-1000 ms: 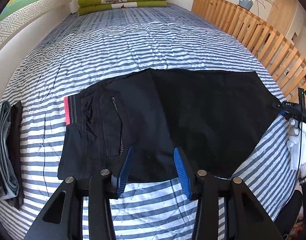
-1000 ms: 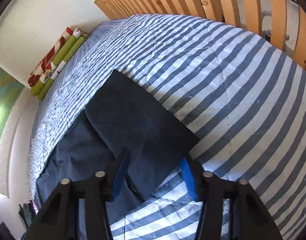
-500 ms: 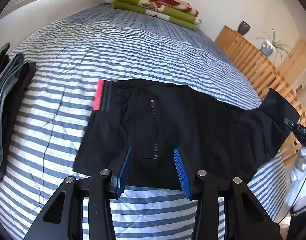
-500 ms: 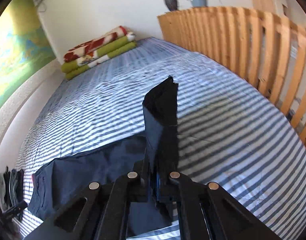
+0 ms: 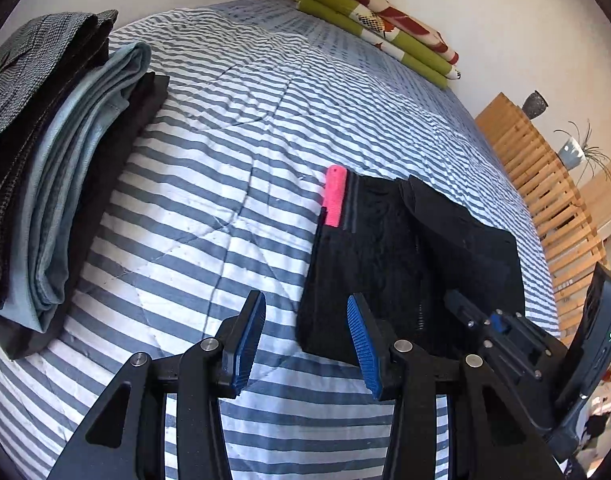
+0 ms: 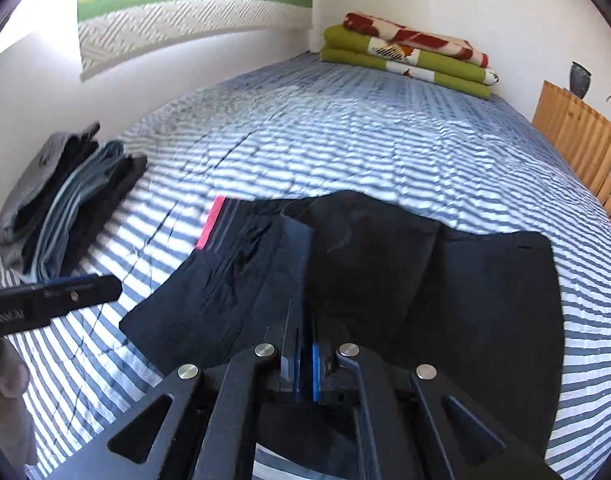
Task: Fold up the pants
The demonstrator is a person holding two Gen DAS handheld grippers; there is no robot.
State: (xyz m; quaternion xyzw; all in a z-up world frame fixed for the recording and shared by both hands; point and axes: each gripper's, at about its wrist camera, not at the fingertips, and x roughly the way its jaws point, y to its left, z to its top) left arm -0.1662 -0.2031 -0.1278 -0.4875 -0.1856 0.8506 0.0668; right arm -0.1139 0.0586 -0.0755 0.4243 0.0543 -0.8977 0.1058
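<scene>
Black pants (image 5: 369, 256) with a pink waistband strip (image 5: 334, 196) lie on the striped bedspread (image 5: 225, 160). My left gripper (image 5: 305, 346) is open and low over the bedspread, its right pad at the pants' near left corner, with nothing between the pads. In the right wrist view my right gripper (image 6: 304, 360) is shut on the leg end of the pants (image 6: 485, 280), holding that cloth up over the waist part near the pink strip (image 6: 210, 222). From the left wrist view the right gripper (image 5: 465, 312) shows over the doubled-over leg (image 5: 465, 232).
A stack of folded clothes (image 5: 53, 152) sits at the bed's left edge. Folded green and red blankets (image 5: 385, 28) lie at the far end by the wall. A wooden slatted rail (image 5: 545, 192) borders the right side, with a vase and a plant behind it.
The right gripper shut on the leg end, lifted it and carried it left over the waist, doubling the pants. The left gripper swung left to the pants' waist corner, still open.
</scene>
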